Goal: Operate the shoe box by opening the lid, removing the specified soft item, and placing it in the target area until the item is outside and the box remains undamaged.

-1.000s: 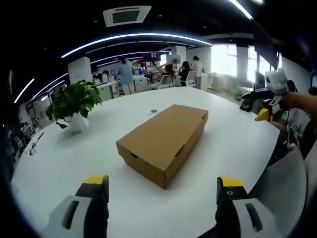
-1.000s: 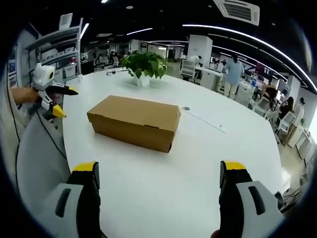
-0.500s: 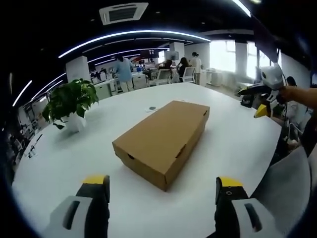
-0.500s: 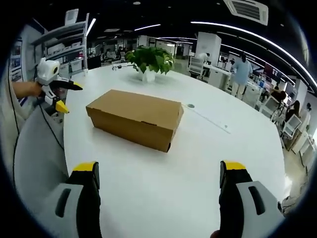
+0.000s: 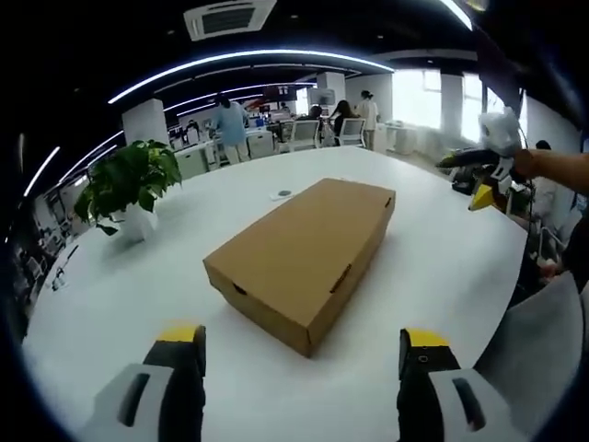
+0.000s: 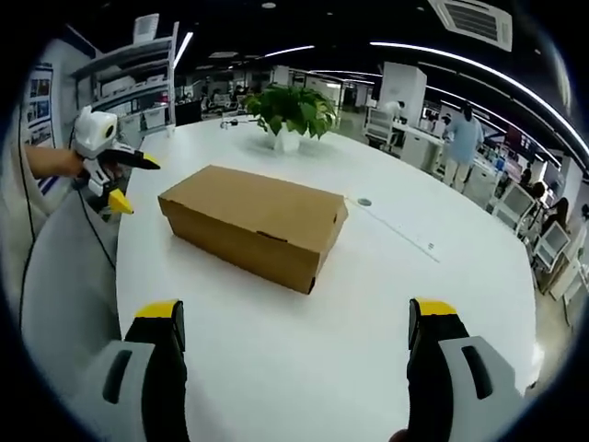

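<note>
The closed cardboard shoe box (image 5: pixel 301 256) lies on the white round table (image 5: pixel 110 295), its lid still on. Compared with a second ago it looks a little nearer in both views, so both grippers have come closer. The left gripper (image 5: pixel 301 354) and the right gripper (image 6: pixel 294 327) are wide open and hold nothing. A potted plant (image 6: pixel 293 114) stands behind the box.

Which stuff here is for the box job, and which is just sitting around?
For the job:
- closed shoe box
- left gripper, open
- right gripper, open

Just sitting around:
- potted plant
- small round thing on the white table
</note>
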The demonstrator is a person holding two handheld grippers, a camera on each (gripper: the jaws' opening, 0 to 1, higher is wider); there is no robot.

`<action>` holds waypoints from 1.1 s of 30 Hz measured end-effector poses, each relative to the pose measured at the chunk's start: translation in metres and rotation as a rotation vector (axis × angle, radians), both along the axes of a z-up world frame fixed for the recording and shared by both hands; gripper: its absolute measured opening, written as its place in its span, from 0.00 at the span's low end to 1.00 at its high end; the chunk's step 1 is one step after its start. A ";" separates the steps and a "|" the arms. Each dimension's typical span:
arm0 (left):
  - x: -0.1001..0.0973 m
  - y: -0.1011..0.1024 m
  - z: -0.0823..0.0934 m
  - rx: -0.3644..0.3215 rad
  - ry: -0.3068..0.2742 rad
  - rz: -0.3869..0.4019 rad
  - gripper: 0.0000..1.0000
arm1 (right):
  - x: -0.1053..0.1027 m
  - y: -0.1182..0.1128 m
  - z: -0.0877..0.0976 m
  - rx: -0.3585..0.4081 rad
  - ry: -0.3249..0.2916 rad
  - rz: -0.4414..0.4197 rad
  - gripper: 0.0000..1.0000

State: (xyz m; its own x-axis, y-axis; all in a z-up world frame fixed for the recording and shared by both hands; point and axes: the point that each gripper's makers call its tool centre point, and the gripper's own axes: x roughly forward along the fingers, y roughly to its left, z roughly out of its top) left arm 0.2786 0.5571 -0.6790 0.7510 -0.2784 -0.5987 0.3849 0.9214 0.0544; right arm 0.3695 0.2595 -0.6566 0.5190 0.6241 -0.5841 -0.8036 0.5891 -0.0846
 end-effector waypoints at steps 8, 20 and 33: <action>0.007 0.001 -0.008 0.003 0.011 0.010 0.87 | 0.012 0.006 -0.009 -0.009 0.007 0.040 0.96; 0.020 -0.002 -0.017 0.007 0.011 0.026 0.86 | 0.033 0.018 -0.016 -0.018 -0.004 0.110 0.92; 0.031 -0.006 -0.029 0.024 0.010 0.057 0.77 | 0.053 0.035 -0.026 -0.010 -0.027 0.198 0.77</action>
